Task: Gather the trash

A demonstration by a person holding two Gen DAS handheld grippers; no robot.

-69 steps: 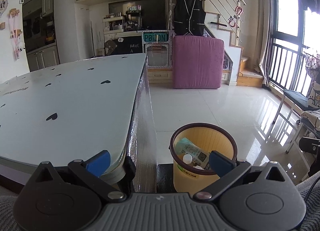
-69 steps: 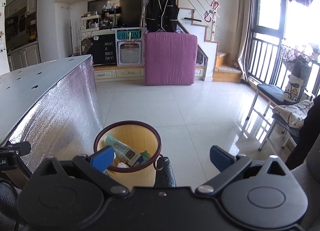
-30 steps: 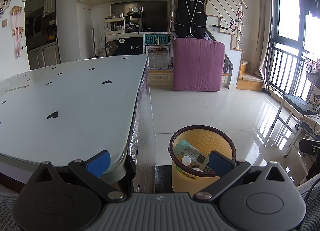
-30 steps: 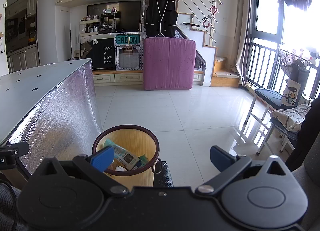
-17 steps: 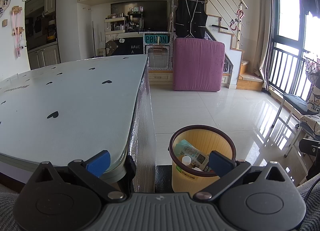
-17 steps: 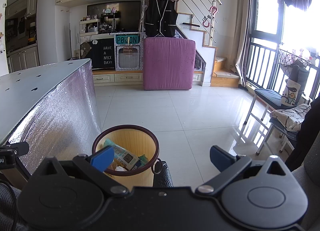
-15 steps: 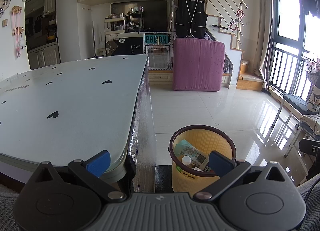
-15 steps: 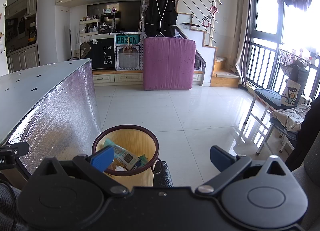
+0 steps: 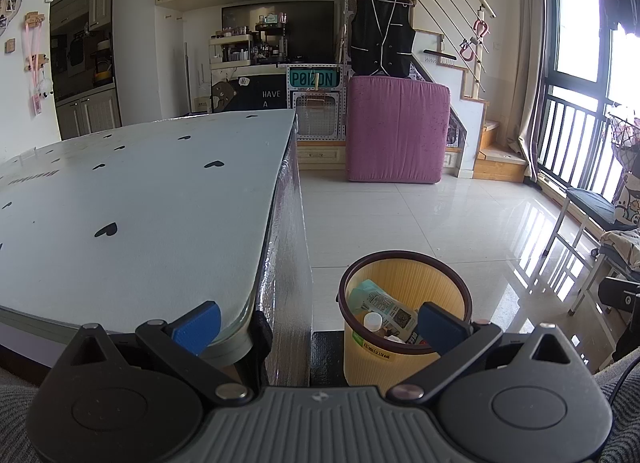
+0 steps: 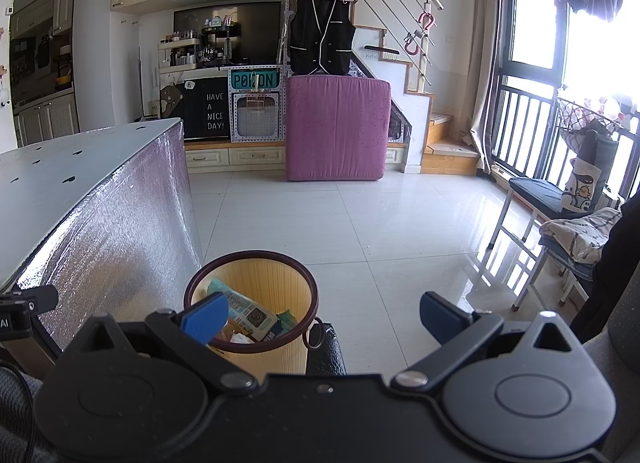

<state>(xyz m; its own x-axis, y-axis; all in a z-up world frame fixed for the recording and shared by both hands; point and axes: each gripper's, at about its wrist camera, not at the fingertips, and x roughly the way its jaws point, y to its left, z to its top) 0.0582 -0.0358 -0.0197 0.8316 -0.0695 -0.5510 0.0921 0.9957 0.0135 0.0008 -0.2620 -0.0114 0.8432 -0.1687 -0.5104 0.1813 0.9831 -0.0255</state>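
A yellow waste bin point(image 9: 380, 357) with a dark rim stands on the tiled floor beside the table's corner. Inside it lie a green-and-white packet point(image 9: 382, 303), a small white-capped bottle point(image 9: 373, 319) and other wrappers. In the right wrist view the same bin point(image 10: 280, 283) shows the packet point(image 10: 244, 309) too. My left gripper point(image 9: 316, 323) is open and holds nothing, one finger over the table edge and one over the bin. My right gripper point(image 10: 322, 315) is open and holds nothing, its left finger over the bin's rim.
The table point(image 9: 132, 215) has a pale cloth with black hearts and a foil-covered side point(image 10: 120, 231). A pink upright cushion point(image 9: 396, 131) stands by the stairs at the far wall. Chairs point(image 10: 560, 199) with cloth line the window on the right. Glossy floor tiles point(image 10: 340, 215) lie between.
Both views tilted slightly since 2.3 s ago; over the last second nothing has visibly moved. Both grippers stay open.
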